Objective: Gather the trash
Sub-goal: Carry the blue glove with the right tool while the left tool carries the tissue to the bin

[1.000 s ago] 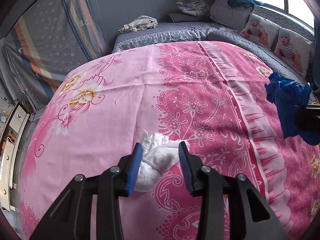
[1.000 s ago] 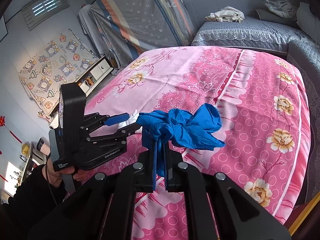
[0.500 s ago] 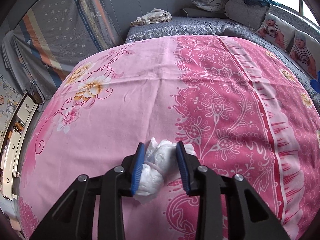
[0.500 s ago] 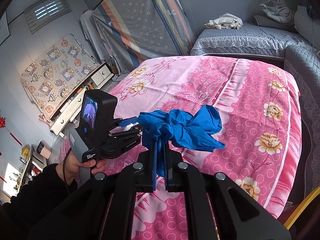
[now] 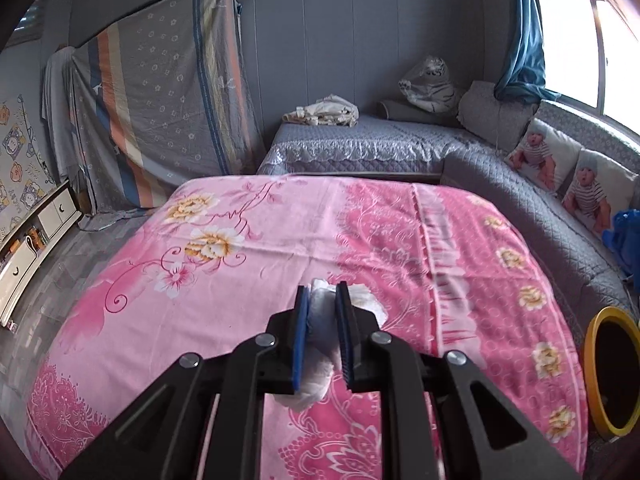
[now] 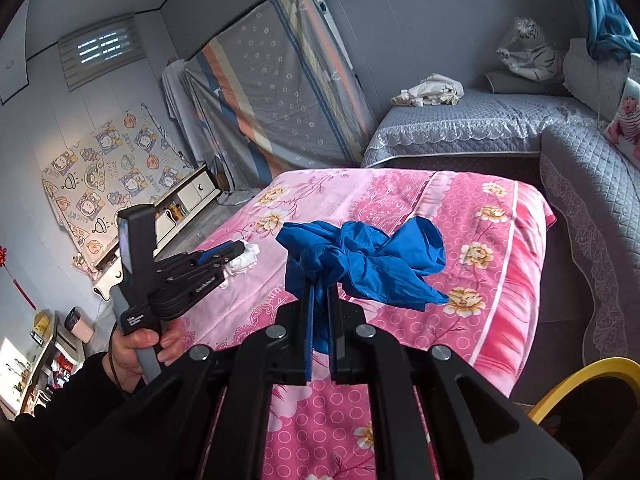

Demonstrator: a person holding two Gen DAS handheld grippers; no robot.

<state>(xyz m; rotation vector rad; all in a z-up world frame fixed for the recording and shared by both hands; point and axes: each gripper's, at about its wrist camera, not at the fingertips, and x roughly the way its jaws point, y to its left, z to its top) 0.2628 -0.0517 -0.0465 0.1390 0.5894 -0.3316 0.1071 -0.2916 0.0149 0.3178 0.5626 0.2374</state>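
A yellow-rimmed bin (image 5: pixel 592 364), its dark inside unreadable, stands beside the pink bed (image 5: pixel 248 280). The left gripper (image 5: pixel 322 308) is closing on a white wad (image 5: pixel 320 320); the right gripper (image 6: pixel 320 304) clamps a blue glove (image 6: pixel 360 260).

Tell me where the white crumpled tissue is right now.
The white crumpled tissue sits between the closing left tongs, above the pink bedsheet; the right wrist view shows it left of the blue glove.
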